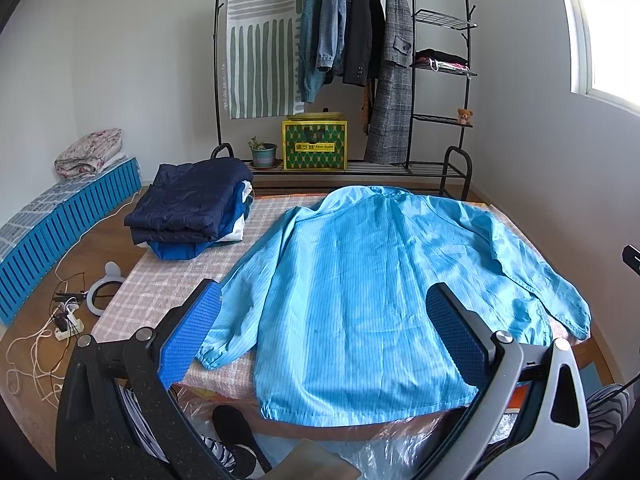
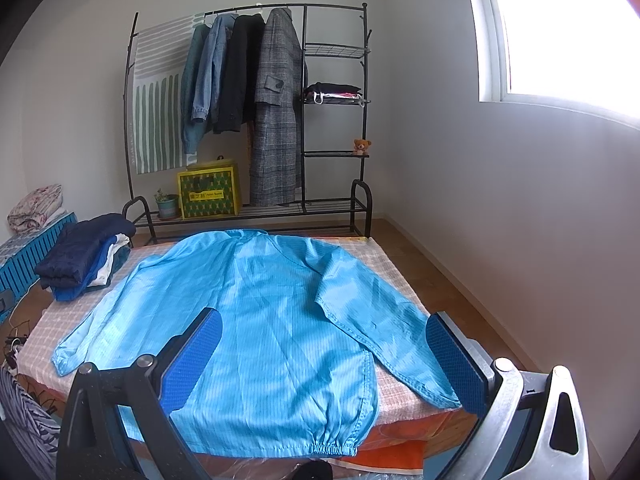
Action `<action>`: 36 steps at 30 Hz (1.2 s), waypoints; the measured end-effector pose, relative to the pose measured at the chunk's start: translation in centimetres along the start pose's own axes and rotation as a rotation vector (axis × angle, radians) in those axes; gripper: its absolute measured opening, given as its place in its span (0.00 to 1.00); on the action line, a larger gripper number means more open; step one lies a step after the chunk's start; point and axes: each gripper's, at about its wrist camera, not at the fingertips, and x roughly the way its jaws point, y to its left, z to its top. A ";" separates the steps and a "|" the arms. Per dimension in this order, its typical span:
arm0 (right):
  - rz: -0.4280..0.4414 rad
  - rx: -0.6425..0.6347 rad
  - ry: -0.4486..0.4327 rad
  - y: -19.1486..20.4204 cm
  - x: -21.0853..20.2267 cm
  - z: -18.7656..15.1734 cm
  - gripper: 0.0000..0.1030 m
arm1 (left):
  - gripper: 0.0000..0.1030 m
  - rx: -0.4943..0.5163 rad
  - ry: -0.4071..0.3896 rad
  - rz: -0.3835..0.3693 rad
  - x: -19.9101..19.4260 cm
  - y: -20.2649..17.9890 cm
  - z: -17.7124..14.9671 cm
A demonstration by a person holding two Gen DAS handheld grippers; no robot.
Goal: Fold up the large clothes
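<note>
A large light-blue jacket [image 1: 360, 292] lies flat on the checked mattress [image 1: 168, 280], hem toward me, collar at the far end, both sleeves spread out. In the right wrist view the same jacket [image 2: 260, 320] fills the mattress [image 2: 384, 272]. My left gripper [image 1: 324, 328] hovers open above the near hem, its blue pads [image 1: 188, 336] wide apart and holding nothing. My right gripper [image 2: 324, 356] is also open above the jacket's lower right part, with one pad [image 2: 456, 364] near the right sleeve cuff. Neither touches the cloth.
A pile of folded clothes [image 1: 192, 208] sits at the mattress's far left corner. A black clothes rack [image 1: 344, 64] with hung coats stands against the back wall. Blue crates [image 1: 68, 220], cables and a ring lamp [image 1: 100, 292] lie on the floor at left. A shoe [image 1: 236, 440] shows below.
</note>
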 end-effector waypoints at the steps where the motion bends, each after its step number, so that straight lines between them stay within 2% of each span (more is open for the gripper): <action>1: 0.000 -0.001 0.000 0.1 0.0 0.0 1.00 | 1.00 -0.001 0.000 0.000 -0.1 0.1 0.0; 36: 0.001 -0.007 -0.003 0.8 0.1 0.0 1.00 | 1.00 -0.012 0.005 -0.010 0.0 0.3 -0.2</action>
